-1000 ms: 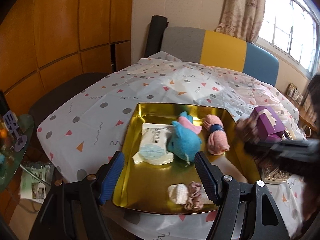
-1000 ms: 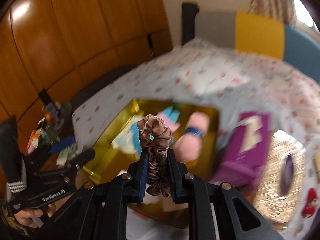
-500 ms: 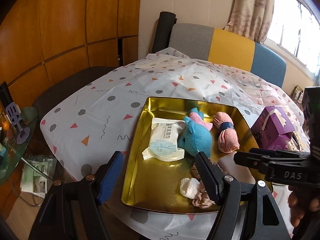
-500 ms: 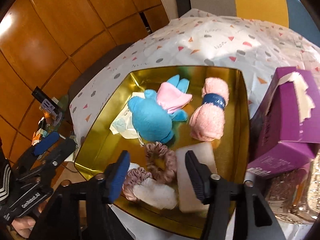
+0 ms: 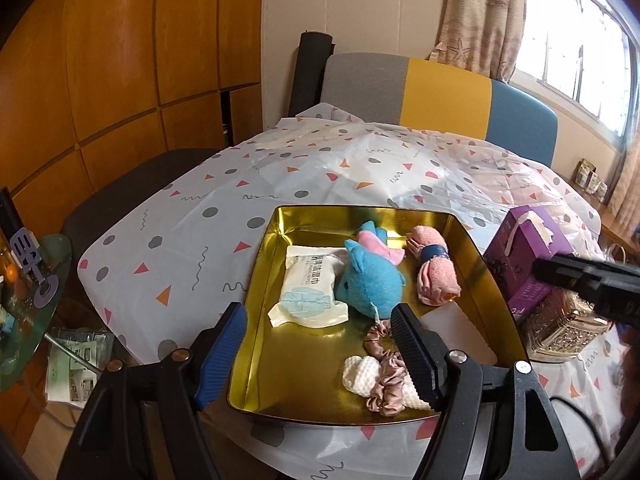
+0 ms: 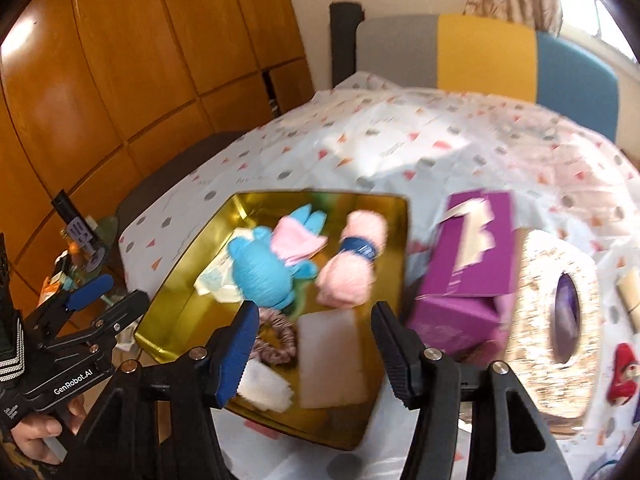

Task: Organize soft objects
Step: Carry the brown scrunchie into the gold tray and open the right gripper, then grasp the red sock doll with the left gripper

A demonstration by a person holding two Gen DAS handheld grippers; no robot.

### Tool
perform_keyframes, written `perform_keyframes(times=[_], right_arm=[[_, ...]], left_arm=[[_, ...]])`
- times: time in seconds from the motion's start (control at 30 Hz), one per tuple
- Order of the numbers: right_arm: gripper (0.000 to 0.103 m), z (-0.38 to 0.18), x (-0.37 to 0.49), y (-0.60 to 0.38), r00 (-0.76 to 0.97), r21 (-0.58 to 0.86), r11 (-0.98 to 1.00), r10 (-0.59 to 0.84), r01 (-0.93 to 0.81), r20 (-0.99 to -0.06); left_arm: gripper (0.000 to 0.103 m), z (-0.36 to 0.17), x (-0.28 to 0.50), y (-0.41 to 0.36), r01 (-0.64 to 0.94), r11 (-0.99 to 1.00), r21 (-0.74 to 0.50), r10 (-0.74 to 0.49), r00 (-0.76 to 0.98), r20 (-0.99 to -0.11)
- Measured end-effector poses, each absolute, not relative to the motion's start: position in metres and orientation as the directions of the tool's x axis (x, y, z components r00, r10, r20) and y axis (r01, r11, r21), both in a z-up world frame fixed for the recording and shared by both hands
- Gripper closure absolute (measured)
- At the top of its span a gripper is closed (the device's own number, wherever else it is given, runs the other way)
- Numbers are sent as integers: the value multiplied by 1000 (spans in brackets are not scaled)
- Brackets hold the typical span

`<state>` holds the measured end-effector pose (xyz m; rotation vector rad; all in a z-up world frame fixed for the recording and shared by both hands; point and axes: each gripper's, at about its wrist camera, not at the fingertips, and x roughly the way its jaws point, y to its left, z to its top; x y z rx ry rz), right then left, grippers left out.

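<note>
A gold tray on the patterned tablecloth holds a blue plush toy, a rolled pink towel with a blue band, a pack of wipes, a white pad, a white knitted piece and two satin scrunchies. The brown scrunchie lies loose in the tray beside the plush. My right gripper hangs open above the tray's near end, with nothing between its fingers. My left gripper is open too and empty, over the tray's near left corner.
A purple tissue box and a glittery gold box stand right of the tray. A grey, yellow and blue sofa back lies beyond the table. A glass side table with clutter sits low at the left. A hand holds the left gripper's handle.
The right gripper was shut on the brown scrunchie; it has opened, left the scrunchie in the tray and drawn back from it. The left gripper has hardly moved.
</note>
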<state>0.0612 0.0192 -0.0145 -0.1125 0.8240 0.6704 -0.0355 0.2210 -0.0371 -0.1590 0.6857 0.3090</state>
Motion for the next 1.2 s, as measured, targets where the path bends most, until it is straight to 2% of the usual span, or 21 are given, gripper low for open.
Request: perform_keyframes(times=[0.3,0.6,0.93,1.2], right_arm=[[44,18,70,-42,615,126,857,453,-499,-645],[44,37,94,-138,731,138,947,314,-291,-606],[44,24,114,-241,769,136,990,108,-27,-631],[44,-15,127,-335,732,144,960,-82,240,-676]], left_arm=[[27,-35,-33,205,-291,957,-16,213,735,-644],[27,-33,-28,185,-247,969,16,199,738,-644],[25,-34,-23,172,-218,975,41,191,734,-652],[24,-27,-17,154,-177,982,59,173,743,-646]])
